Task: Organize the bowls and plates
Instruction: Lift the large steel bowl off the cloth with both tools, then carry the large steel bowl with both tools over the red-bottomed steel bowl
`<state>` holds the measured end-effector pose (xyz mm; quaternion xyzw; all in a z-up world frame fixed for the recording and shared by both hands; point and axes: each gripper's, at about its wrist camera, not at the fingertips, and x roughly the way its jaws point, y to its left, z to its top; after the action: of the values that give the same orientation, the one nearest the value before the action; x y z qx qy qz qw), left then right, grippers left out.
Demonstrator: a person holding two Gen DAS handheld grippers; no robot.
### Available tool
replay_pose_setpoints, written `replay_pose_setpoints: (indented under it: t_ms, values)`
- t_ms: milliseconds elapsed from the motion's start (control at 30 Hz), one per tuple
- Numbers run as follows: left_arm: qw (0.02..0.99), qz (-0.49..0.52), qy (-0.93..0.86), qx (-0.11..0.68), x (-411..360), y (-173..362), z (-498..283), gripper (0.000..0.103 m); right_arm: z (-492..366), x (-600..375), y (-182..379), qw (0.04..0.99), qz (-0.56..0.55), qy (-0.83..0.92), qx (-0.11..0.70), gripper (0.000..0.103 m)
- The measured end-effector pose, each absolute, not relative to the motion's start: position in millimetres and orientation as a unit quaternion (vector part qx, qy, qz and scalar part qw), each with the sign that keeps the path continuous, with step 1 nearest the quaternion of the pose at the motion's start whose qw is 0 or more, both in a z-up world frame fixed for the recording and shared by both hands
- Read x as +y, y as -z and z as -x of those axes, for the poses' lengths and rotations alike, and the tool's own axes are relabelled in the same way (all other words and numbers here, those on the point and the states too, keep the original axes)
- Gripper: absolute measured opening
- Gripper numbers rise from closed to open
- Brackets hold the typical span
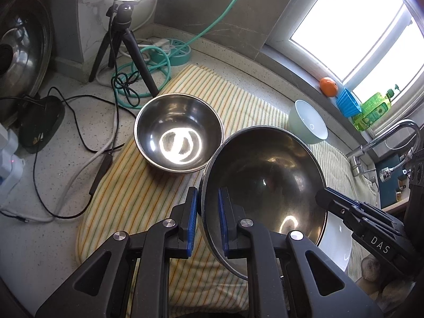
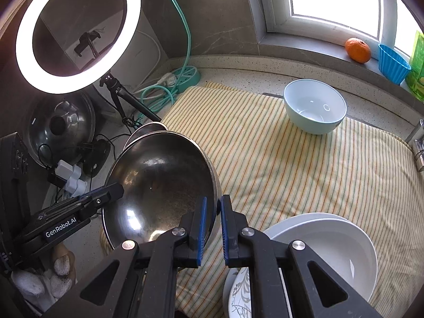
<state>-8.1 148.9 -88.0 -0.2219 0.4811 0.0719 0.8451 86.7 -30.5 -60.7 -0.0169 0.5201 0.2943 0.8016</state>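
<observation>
I clamp the rim of a large steel bowl [image 1: 265,185] from both sides: my left gripper [image 1: 208,206] pinches its near-left edge, one blue pad inside and one outside, while my right gripper [image 2: 212,220] bites the opposite edge the same way. The bowl hangs tilted above the striped towel [image 2: 278,164], and nothing is inside it but reflections.

Below my right gripper, at the towel's near corner, sits a white deep dish [image 2: 331,241] stacked on other white plates, with a plate bearing a grey leaf pattern [image 2: 238,291] at the bottom edge; the dish holds nothing.

Just beyond the held bowl a smaller steel bowl [image 1: 179,135] stands upright on the towel, holding nothing, a ring of light mirrored in its bottom. At the towel's far corner a pale green bowl [image 2: 315,108] stands upright; its white inside looks bare.

Farthest off, the window ledge carries an orange [image 2: 357,49], a blue pleated cup [image 2: 392,63] and a green bottle [image 1: 373,111].
</observation>
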Motion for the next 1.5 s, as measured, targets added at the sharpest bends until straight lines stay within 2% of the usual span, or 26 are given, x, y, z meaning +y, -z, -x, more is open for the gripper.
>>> replay_pose_setpoints:
  t_ms: [600,1500]
  values:
    - [0.822,0.226,-0.085,0.516,155.4,117.1,29.7,0.012,-57.3,-26.1,96.5,0.778,0.023,-0.292,0.556,0.010]
    - [0.826,0.228,-0.080,0.509,160.8,123.3,25.2,0.012,-44.1,-27.8,99.8,0.770,0.026,-0.297,0.564,0.010]
